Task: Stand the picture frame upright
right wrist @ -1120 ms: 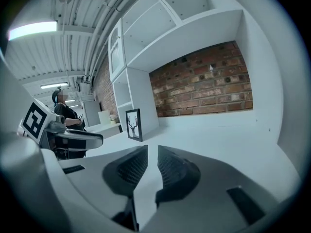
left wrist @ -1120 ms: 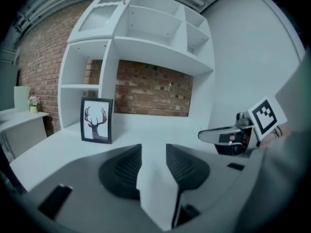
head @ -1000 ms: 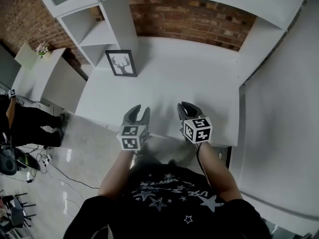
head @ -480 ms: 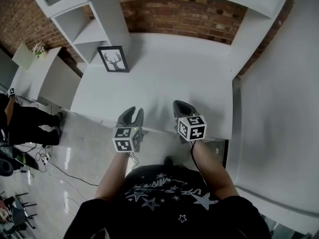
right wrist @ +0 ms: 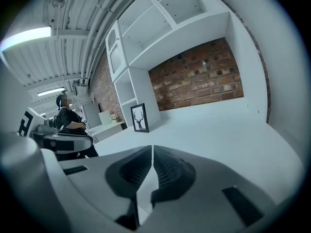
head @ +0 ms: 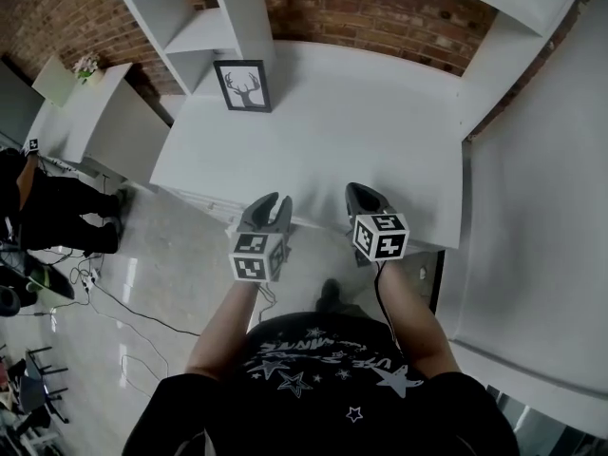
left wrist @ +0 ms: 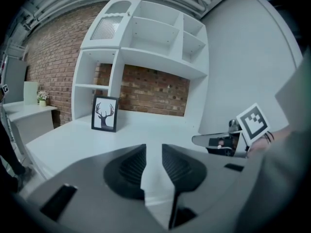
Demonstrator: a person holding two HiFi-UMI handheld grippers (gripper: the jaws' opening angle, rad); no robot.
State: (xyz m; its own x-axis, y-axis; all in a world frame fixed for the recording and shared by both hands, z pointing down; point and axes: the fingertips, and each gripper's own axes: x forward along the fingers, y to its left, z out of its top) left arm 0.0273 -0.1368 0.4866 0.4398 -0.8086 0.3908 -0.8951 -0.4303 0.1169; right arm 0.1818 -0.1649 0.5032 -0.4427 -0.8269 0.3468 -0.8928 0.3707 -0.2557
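Note:
The black picture frame (head: pixel 242 85) with a deer-antler print stands upright at the desk's back left, beside the white shelf unit (head: pixel 204 22); it also shows as the frame (left wrist: pixel 104 113) in the left gripper view and the frame (right wrist: pixel 139 117) in the right gripper view. My left gripper (head: pixel 275 203) hovers at the desk's front edge, far from the frame; its jaws are closing with a narrow gap and nothing between them (left wrist: pixel 153 152). My right gripper (head: pixel 360 194) hangs beside it over the front edge, shut and empty (right wrist: pixel 151 152).
The white desk (head: pixel 370 131) runs back to a brick wall (head: pixel 380 12). A low white cabinet (head: pixel 100 136) with a small plant (head: pixel 85 65) stands left. A person in black (head: pixel 43 217) is at far left, with cables (head: pixel 123 321) on the floor.
Both grippers have drawn back toward the desk's front edge. The left jaws have narrowed and the right jaws have shut. The frame has stayed upright in its place.

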